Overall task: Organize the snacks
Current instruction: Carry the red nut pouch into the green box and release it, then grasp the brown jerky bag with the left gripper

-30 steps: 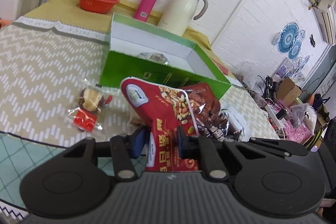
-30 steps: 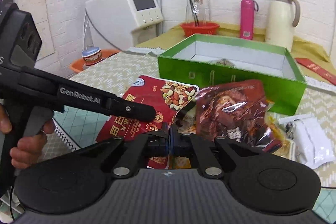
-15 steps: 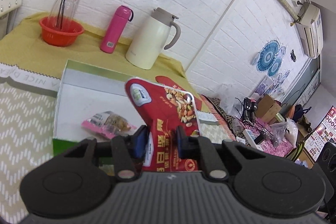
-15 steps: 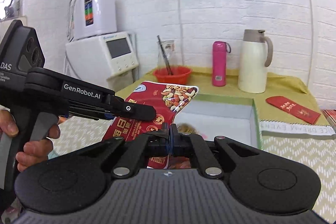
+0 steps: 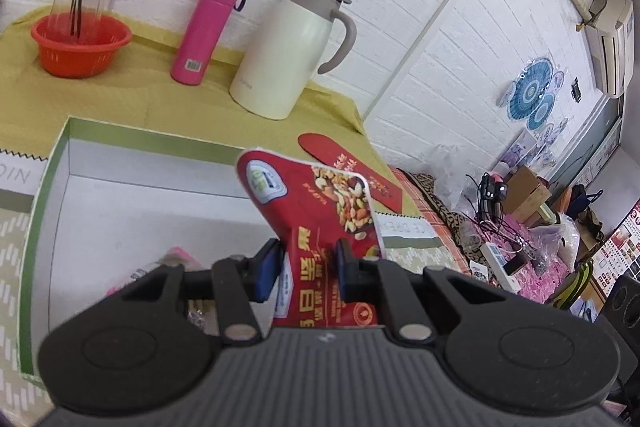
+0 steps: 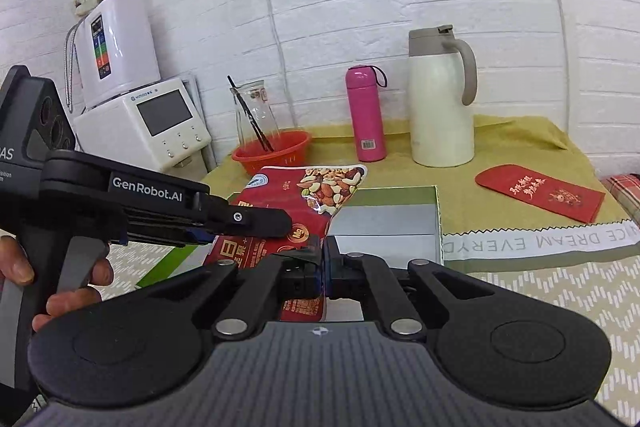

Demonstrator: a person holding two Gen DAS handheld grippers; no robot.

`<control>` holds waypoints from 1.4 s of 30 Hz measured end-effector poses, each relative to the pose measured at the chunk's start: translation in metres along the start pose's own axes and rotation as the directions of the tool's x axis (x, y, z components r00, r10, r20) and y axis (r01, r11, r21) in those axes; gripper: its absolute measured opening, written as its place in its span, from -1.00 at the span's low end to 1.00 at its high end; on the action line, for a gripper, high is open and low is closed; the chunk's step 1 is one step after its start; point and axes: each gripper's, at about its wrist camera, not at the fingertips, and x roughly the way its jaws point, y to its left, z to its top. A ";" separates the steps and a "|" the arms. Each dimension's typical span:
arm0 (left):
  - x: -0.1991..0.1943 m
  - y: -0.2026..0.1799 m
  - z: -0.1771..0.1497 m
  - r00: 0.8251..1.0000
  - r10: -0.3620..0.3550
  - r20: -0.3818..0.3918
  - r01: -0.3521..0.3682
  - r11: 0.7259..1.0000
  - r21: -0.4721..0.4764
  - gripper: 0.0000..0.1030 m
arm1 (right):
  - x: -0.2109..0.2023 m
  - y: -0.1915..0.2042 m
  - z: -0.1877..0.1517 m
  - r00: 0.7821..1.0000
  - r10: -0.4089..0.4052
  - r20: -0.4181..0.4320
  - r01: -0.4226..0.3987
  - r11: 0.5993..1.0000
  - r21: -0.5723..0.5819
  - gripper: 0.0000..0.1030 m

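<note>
The red nut bag [image 5: 320, 219] is held in the air by both grippers at once, over the open green box [image 5: 60, 163]. The left gripper [image 5: 306, 263] has its jaws closed on the lower part of the bag, 1 blue pad on each face, and the upper part of the bag rises ahead of the jaws toward the far wall of the box. The right gripper [image 6: 322, 263] has its jaws pressed nearly together on a thin edge of the same bag [image 6: 304, 203], so from there the bag spreads forward and to the left of the jaws, partly behind the other tool. The bag looks like a light foil pouch with loose nuts inside: it is soft, it bends under its own weight, and its glossy skin can probably slip between smooth pads. I think a sealed flat margin or a corner is the best place to pinch, because the filled middle is thick and can squeeze away. A pink wrapped snack [image 5: 172, 259] already lies inside the box, below and left of the left jaws.
</note>
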 end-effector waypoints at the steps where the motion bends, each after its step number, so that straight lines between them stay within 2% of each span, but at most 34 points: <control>1: 0.007 0.001 0.000 1.000 0.006 -0.009 -0.006 1.000 0.000 -0.81 | 0.004 -0.003 -0.002 1.000 -0.003 -0.006 0.003 1.000 0.005 -0.93; 5: 0.032 0.007 0.000 0.998 0.044 -0.038 -0.043 0.999 0.026 -0.72 | 0.021 -0.015 -0.009 0.999 -0.046 -0.023 0.046 0.999 0.002 -0.89; 6: 0.035 0.007 -0.001 0.997 0.067 -0.030 -0.065 0.997 0.050 -0.48 | 0.023 -0.015 -0.011 0.998 -0.061 -0.014 0.060 0.998 -0.019 -0.69; 7: 0.035 0.005 -0.002 0.996 0.093 -0.015 -0.092 0.993 0.070 -0.05 | 0.024 -0.014 -0.013 0.997 -0.076 -0.007 0.076 0.996 -0.043 -0.57; 8: 0.034 0.005 -0.003 0.992 0.128 0.014 -0.129 0.988 0.081 0.77 | 0.024 -0.014 -0.015 0.996 -0.090 -0.003 0.089 0.994 -0.070 -0.26; 9: 0.030 0.004 -0.005 0.988 0.144 0.060 -0.149 0.986 0.078 0.74 | 0.024 -0.013 -0.016 0.995 -0.095 0.004 0.095 0.991 -0.097 0.24; 10: 0.026 0.003 -0.006 0.983 0.156 0.095 -0.164 0.983 0.082 0.74 | 0.022 -0.012 -0.018 0.995 -0.098 0.016 0.100 0.988 -0.118 0.54; 11: 0.023 0.002 -0.004 0.982 0.160 0.102 -0.170 0.981 0.097 0.74 | 0.021 -0.012 -0.018 0.994 -0.105 0.034 0.108 0.985 -0.135 0.92; 12: 0.022 0.001 -0.003 0.981 0.167 0.098 -0.177 0.979 0.104 0.74 | 0.019 -0.010 -0.019 0.993 -0.109 0.044 0.114 0.983 -0.147 1.00; 15: 0.017 0.000 -0.001 0.975 0.198 0.097 -0.207 0.973 0.100 0.74 | 0.017 -0.007 -0.019 0.995 -0.097 0.026 0.100 0.982 -0.161 1.00; 23: -0.012 -0.007 -0.008 0.973 0.200 0.112 -0.211 0.973 0.090 0.74 | -0.003 0.008 -0.015 0.995 -0.095 0.015 0.096 0.982 -0.164 1.00; 29: -0.044 -0.024 -0.017 0.967 0.214 0.142 -0.231 0.966 0.120 0.74 | -0.030 0.028 -0.010 0.996 -0.086 0.028 0.089 0.983 -0.160 1.00; 33: -0.064 -0.035 -0.027 0.963 0.232 0.139 -0.251 0.958 0.141 0.74 | -0.049 0.046 -0.013 0.996 -0.070 0.051 0.079 0.977 -0.197 1.00; 42: -0.122 -0.038 -0.066 0.981 0.162 0.107 -0.171 0.982 0.078 0.74 | -0.103 0.074 -0.037 0.996 -0.072 0.061 0.085 0.961 -0.264 1.00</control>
